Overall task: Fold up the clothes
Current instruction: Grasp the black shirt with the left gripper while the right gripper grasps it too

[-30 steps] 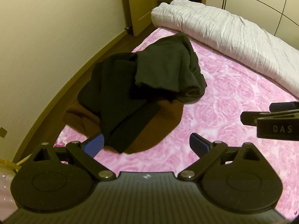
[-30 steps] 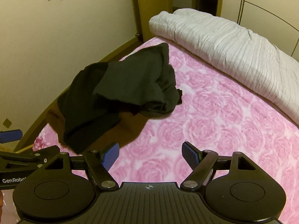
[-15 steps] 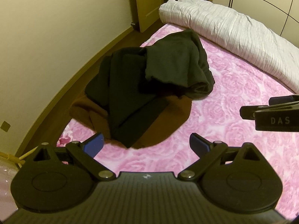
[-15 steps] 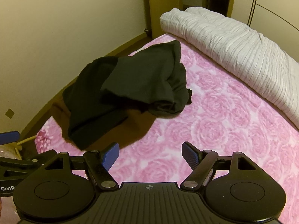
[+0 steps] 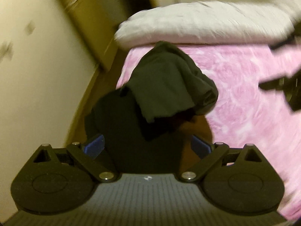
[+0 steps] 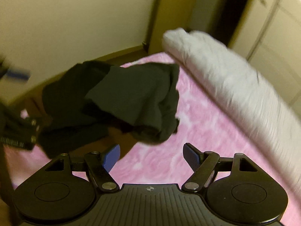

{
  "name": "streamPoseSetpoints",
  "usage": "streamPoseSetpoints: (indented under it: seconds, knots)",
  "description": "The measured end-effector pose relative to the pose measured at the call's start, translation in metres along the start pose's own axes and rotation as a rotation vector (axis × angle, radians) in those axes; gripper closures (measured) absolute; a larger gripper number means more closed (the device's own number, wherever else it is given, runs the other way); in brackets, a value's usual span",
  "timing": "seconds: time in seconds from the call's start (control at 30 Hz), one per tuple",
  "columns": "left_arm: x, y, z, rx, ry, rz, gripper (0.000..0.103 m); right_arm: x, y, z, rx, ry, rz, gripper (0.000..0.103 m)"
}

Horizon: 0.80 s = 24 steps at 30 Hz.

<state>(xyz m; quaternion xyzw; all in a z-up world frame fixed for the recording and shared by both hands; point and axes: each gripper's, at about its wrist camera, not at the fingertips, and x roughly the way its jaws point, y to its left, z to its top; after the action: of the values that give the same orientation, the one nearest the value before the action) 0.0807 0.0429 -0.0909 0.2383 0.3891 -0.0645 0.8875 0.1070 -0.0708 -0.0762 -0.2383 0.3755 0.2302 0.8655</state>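
A heap of dark clothes [image 5: 161, 86] lies crumpled on the pink rose-patterned bed [image 5: 244, 101], with a brown garment [image 5: 199, 131] under it. The heap also shows in the right wrist view [image 6: 131, 98]. My left gripper [image 5: 146, 145] is open and empty, just over the near black part of the heap. My right gripper [image 6: 151, 156] is open and empty over the pink cover, just short of the heap's near edge. The right gripper shows blurred at the right edge of the left wrist view [image 5: 282, 86]. Both views are motion-blurred.
A rolled white duvet [image 6: 235, 86] lies along the far side of the bed; it also shows in the left wrist view [image 5: 197, 24]. A cream wall [image 5: 37, 56] and wooden floor [image 5: 90, 98] border the bed's left edge. A door frame [image 6: 169, 18] stands behind.
Both grippers have moved forward and swung towards the clothes heap, which now looks much closer. The heap itself has not moved. Both stay open.
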Motion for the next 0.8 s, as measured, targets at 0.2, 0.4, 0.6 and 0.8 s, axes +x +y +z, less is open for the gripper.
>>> streamPoseSetpoints:
  seconds: [0.2, 0.4, 0.6, 0.8]
  knots:
    - [0.075, -0.026, -0.012, 0.350, -0.075, 0.010, 0.011, 0.061, 0.024, -0.008, -0.222, -0.002, -0.014, 0.026]
    - [0.138, -0.043, -0.015, 0.547, -0.132, 0.010, 0.023, 0.138, 0.040, -0.015, -0.359, 0.034, -0.025, 0.026]
    - [0.158, -0.029, -0.004, 0.566, -0.234, -0.006, 0.056, 0.217, 0.042, -0.010, -0.423, 0.059, -0.046, 0.026]
    - [0.152, 0.000, 0.010, 0.409, -0.256, -0.068, 0.092, 0.254, 0.039, 0.004, -0.467, 0.017, -0.062, 0.026]
